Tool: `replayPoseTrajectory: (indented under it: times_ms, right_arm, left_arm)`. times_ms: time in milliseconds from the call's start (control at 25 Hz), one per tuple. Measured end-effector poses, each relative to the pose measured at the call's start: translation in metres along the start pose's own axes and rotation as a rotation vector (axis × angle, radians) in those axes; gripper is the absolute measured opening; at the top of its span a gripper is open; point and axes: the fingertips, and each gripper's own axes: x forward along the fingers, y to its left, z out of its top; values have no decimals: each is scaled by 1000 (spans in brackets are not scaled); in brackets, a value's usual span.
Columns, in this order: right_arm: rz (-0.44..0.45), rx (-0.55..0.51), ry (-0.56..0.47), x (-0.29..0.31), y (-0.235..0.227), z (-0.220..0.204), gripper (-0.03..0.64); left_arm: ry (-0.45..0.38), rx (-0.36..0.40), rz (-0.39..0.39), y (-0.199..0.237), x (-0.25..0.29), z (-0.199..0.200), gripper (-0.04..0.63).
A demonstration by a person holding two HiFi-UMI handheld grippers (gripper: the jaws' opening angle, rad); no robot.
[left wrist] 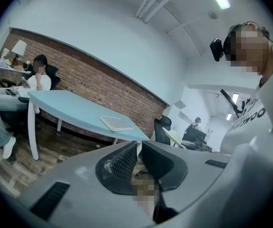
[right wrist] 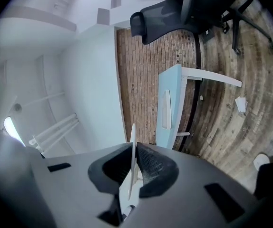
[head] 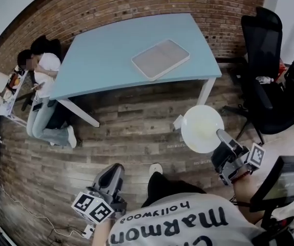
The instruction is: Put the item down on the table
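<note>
Grips white plate (head: 201, 127) by rim in R gripper (head: 223, 136) jaws, near-right of blue bench (head: 106, 50) w/ tray (head: 161, 59); L gripper (left wrist: 139, 148) jaws together, empty.

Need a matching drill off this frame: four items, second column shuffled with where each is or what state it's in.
Things:
1. plate
2. tray
3. left gripper
4. office chair

Place or state:
A. stands on the wood floor, right of the table
B. holds nothing
C. lies flat on the table
D. clamped at its rim in the right gripper

Pairs: 1-D, 2-C, 3-B, 4-A
</note>
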Motion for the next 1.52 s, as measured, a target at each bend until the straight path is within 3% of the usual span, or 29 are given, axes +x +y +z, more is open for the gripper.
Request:
replayPoseTrajectory:
  times_ms: [320, 480, 840, 1200, 1520]
  right_arm:
    - [-21, -15, -47, 73, -1, 12, 23]
    - [-29, -65, -57, 106, -3, 20, 23]
    - [-77, -49, -145, 161, -23, 28, 23]
    - [-93, -77, -188, 195, -33, 33, 23]
    - [-119, -92, -200, 203, -35, 38, 23]
  left_arm:
    - [20, 13, -85, 52, 58, 55, 37]
    - [25, 11, -103, 79, 75, 79, 37]
    - [8, 19, -115, 145, 94, 126, 37]
    - [2, 14, -143, 186, 112, 143, 37]
    - [-30, -15, -166, 196, 119, 152, 37]
